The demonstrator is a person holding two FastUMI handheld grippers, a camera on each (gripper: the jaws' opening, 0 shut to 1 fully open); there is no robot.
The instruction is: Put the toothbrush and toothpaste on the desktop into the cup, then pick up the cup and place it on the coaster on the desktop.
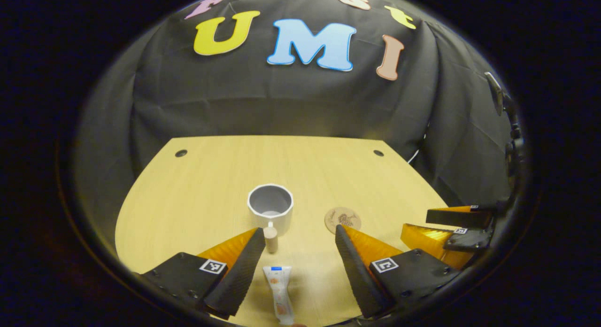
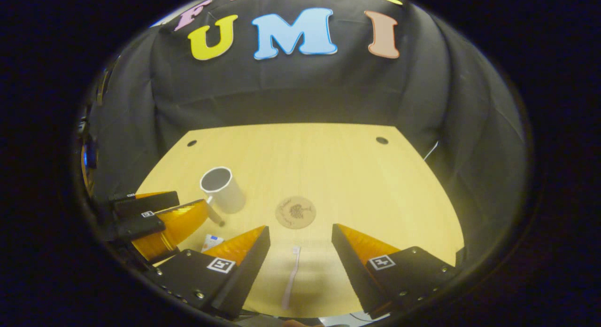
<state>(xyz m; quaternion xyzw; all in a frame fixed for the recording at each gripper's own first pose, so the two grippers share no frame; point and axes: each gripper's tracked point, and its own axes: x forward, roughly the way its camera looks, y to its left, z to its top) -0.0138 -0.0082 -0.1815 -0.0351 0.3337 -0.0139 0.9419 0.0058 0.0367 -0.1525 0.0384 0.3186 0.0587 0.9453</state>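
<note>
While the toothpaste [image 1: 279,293] lies flat between the spread, empty fingers of the left gripper [image 1: 296,237], its near end is cut off at the bottom of the left gripper view, and in the right gripper view only a corner of it peeks past a finger. The toothbrush [image 2: 291,276] lies on the desktop [image 2: 357,176] between the released fingers of the right gripper [image 2: 300,235], its near end hard to make out. The cup [image 1: 270,206] stands upright mid-table (wooden handle toward the near side), the coaster [image 1: 342,219] just to its right and apart from it, with bare desktop beyond both up to the far edge.
</note>
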